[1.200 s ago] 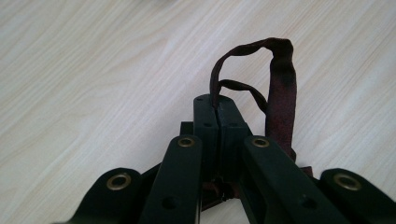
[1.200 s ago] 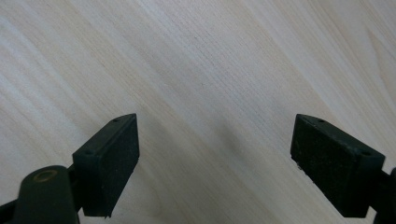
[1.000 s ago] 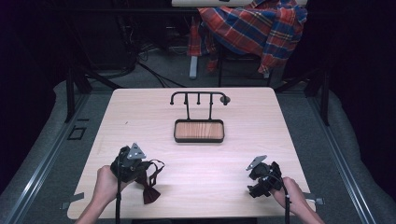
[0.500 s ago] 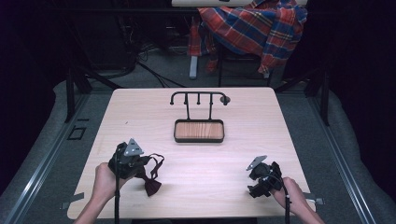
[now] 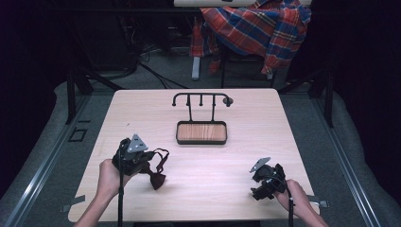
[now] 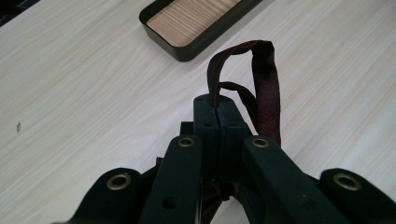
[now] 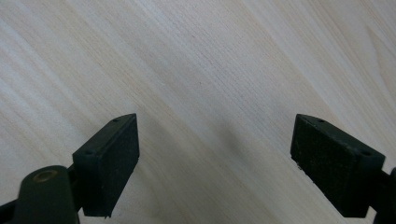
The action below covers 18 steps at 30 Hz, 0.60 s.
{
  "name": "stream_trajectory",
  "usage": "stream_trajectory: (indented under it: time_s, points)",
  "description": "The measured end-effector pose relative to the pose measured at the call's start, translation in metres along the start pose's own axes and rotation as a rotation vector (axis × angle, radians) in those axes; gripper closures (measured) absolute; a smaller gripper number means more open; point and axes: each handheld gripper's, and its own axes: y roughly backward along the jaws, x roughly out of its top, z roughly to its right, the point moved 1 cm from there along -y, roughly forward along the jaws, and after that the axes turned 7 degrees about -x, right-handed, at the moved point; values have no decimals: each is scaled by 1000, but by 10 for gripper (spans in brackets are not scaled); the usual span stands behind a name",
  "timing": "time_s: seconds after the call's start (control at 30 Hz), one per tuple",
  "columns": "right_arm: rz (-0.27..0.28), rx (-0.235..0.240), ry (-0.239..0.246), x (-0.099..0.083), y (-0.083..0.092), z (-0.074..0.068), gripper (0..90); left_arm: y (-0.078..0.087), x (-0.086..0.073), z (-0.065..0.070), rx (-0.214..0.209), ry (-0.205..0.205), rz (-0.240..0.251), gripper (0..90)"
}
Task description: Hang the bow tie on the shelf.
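Pressed together, the left gripper [image 6: 218, 116] pinches a dark red bow tie [image 5: 156, 177] by its soft, limp, light strap, while the right gripper [image 7: 215, 158] stands spread wide.

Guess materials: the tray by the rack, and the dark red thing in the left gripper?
Tray: thin black wall, probably painted metal with a matte look; its floor shows straight pale wood grain, wood or a wood-look insert. Dark red strap: soft woven fabric, limp and folded into loops, held between the shut jaws of the left gripper; a bow-tie-like shape.
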Motion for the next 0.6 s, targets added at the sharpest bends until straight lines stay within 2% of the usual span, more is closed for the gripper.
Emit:
stream_trajectory:
  time_s: [0.6]
  points:
    - [-15, -1, 11, 0, 0, 1, 152, -1, 19, -8, 19, -2, 38, 890]
